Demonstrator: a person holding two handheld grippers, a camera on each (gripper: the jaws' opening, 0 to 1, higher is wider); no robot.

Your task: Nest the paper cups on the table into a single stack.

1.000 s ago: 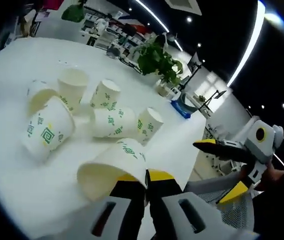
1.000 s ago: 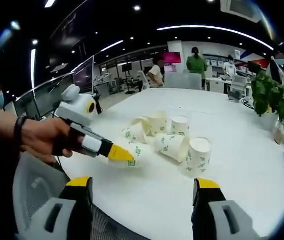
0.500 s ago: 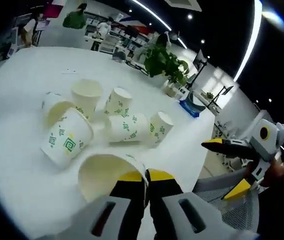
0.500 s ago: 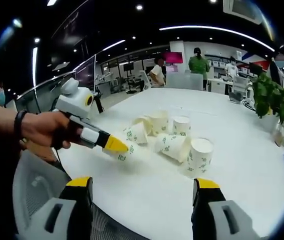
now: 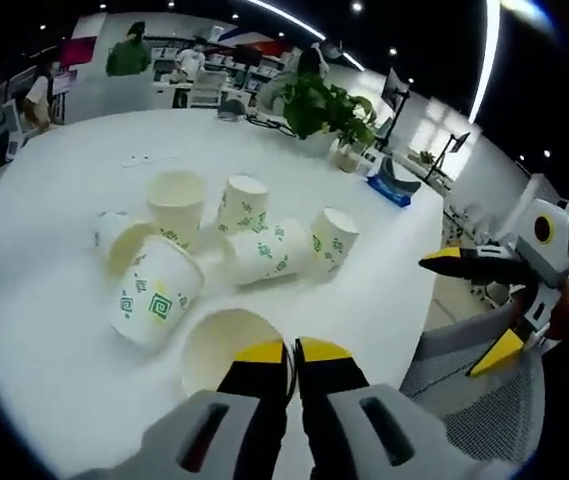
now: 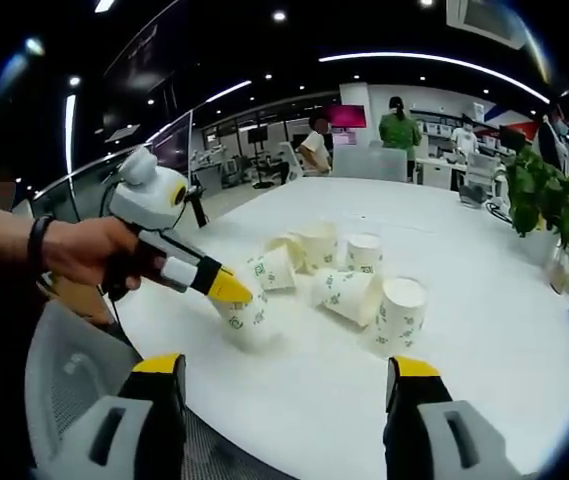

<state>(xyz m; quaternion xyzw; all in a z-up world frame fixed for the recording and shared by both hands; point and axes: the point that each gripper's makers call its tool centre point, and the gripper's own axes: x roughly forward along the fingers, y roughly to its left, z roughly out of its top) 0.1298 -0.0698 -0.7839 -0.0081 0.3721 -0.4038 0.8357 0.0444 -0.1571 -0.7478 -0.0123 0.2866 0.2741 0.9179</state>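
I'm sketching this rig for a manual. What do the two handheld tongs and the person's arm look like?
The left tongs have grey plastic jaws ending in yellow tips, black inner faces, and a slot in each jaw near its base. Behind them sits a white rounded housing with a yellow-ringed circle. The right tongs look the same: grey jaws, yellow tips. The person's hand grips the handle; a dark band circles the wrist.

Grey grippers w/ yellow-tipped black fingers (image 5: 262,352); black wristband (image 6: 36,262) on hand (image 6: 89,262).

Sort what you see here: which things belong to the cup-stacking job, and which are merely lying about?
Job:
held paper cup in the left gripper
loose paper cups
right gripper, open
white table

Lying about:
potted plant
blue box
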